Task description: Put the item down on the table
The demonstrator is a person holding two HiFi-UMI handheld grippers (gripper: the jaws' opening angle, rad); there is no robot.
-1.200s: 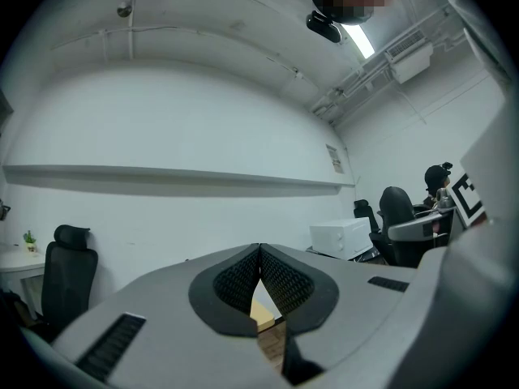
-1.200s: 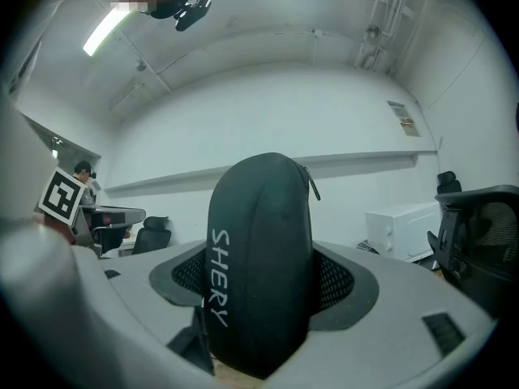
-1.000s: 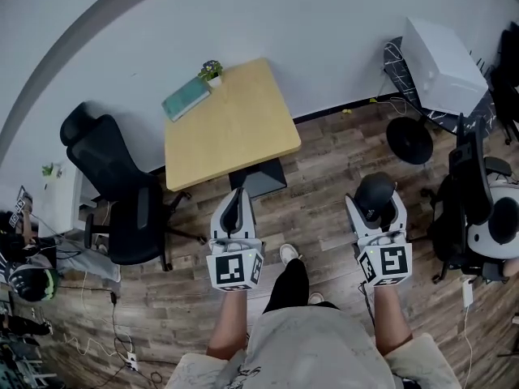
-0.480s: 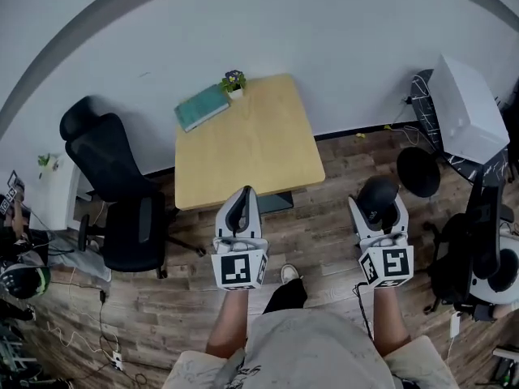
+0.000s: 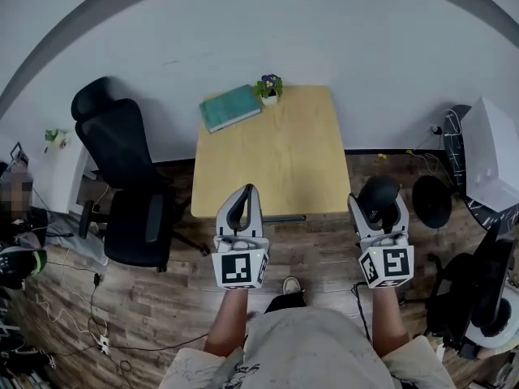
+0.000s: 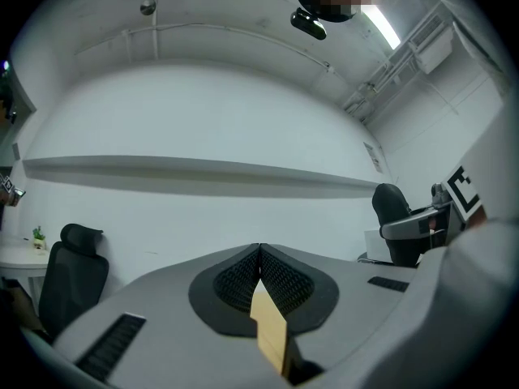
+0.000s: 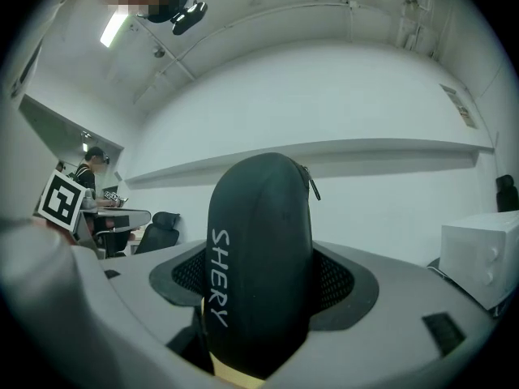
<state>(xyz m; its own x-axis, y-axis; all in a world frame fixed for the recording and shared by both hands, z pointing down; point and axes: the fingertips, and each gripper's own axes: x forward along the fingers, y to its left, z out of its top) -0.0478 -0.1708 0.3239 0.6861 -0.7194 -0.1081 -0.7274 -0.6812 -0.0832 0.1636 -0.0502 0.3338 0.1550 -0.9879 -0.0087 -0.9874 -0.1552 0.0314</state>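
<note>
The right gripper (image 5: 379, 214) is clamped on a black zip case (image 5: 377, 191) with the word SHERY in pale letters down its side. The case stands upright between the mesh-textured pads, which press on both its flanks, and it rises well above them (the zip pull shows near its top in the right gripper view). In the head view the case is held over the wood-plank floor (image 5: 324, 250), just beside the near right corner of the light wooden table (image 5: 276, 168) and not on it. The left gripper (image 5: 243, 197) has its jaws brought together with nothing between them, and its tips overlap the table's near edge in the head view. At the table's far side lie a teal book (image 5: 231, 108) and, just beside it, a small potted plant (image 5: 269, 87) with purple flowers. A black office chair (image 5: 122, 156) stands left of the table, and a white box-shaped appliance (image 5: 491, 164) sits well off to the right.
</note>
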